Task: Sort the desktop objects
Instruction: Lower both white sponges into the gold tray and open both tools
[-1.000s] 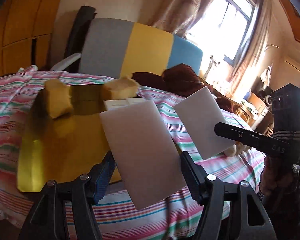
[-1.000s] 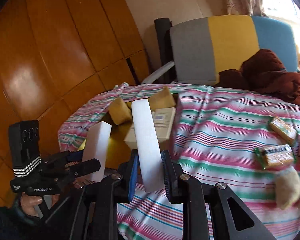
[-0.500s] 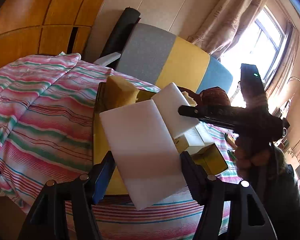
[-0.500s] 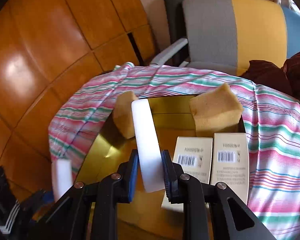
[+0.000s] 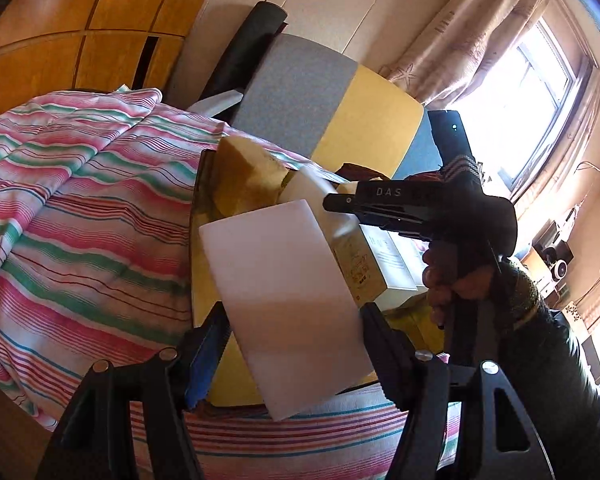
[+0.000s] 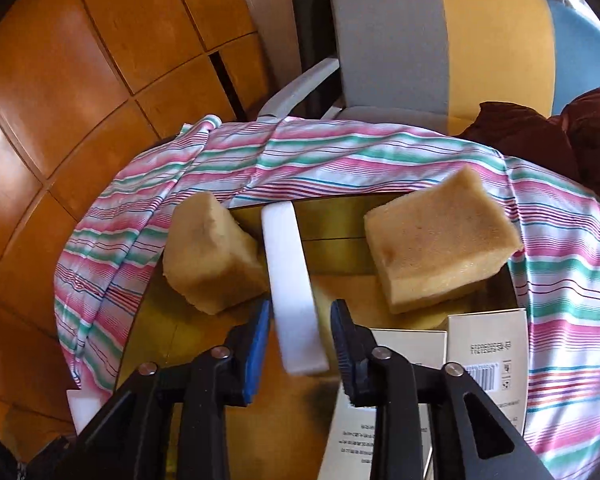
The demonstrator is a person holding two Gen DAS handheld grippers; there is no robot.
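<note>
Here, over the gold tray (image 6: 332, 216), left gripper (image 5: 292, 344) jaws clamp a white foam block (image 5: 284, 300); right gripper (image 6: 300, 332) jaws stand parted around a second white block (image 6: 292, 280), between two tan sponges (image 6: 210, 256).

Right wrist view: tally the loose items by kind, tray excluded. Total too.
Yellow-brown sponge blocks: 2
White rectangular foam blocks: 2
Cream cardboard boxes with barcodes: 2
Total: 6
</note>
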